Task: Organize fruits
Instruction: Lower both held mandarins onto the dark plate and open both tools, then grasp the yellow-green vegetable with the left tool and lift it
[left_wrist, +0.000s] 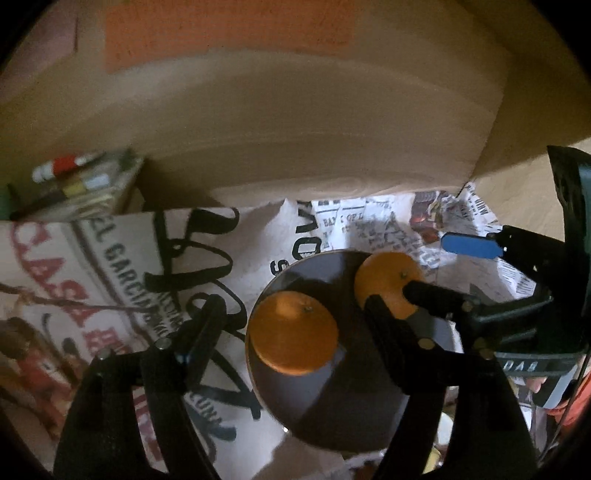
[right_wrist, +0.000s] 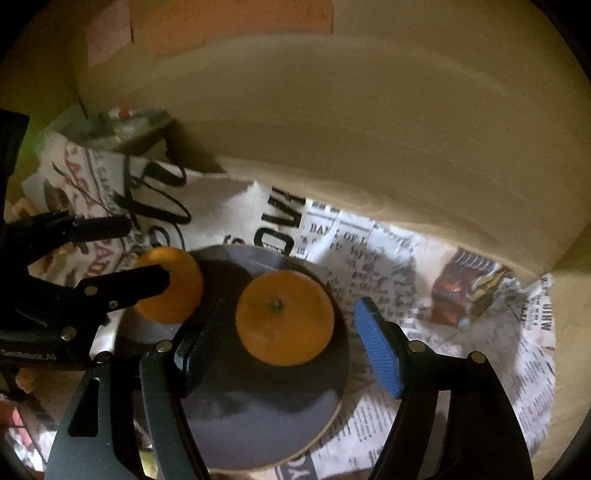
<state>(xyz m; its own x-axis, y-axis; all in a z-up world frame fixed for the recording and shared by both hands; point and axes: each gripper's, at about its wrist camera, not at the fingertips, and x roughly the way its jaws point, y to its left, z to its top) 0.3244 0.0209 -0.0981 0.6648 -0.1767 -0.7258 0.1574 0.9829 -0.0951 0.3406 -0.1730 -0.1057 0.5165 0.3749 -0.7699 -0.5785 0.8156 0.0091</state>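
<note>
Both sets of jaws stand wide and hold nothing. The left gripper (left_wrist: 291, 317) straddles the near orange (left_wrist: 293, 332) on the dark round plate (left_wrist: 332, 413), and the right gripper (right_wrist: 284, 332) straddles the far orange (right_wrist: 284, 317) on the same plate (right_wrist: 258, 435), which rests on newspaper (right_wrist: 424, 258) spread over the counter. Trouble would most likely come from crowding: two grippers work over one small plate, their fingers crossing close together, so a closing finger could nudge the neighbouring fruit and send it rolling off the rim, or the two tools could knock each other. A pinch set off-centre on such a round, smooth skin could also squirt the fruit sideways. From the left wrist, the right gripper's blue pad (left_wrist: 471, 245) is seen beyond the far orange (left_wrist: 388, 284), and a printed bag (left_wrist: 92, 277) and a box of markers (left_wrist: 81, 181) show at left. Only the right wrist gives the far orange unobstructed, stem up, and shows the near orange (right_wrist: 173, 288) sitting out at the plate's edge.
</note>
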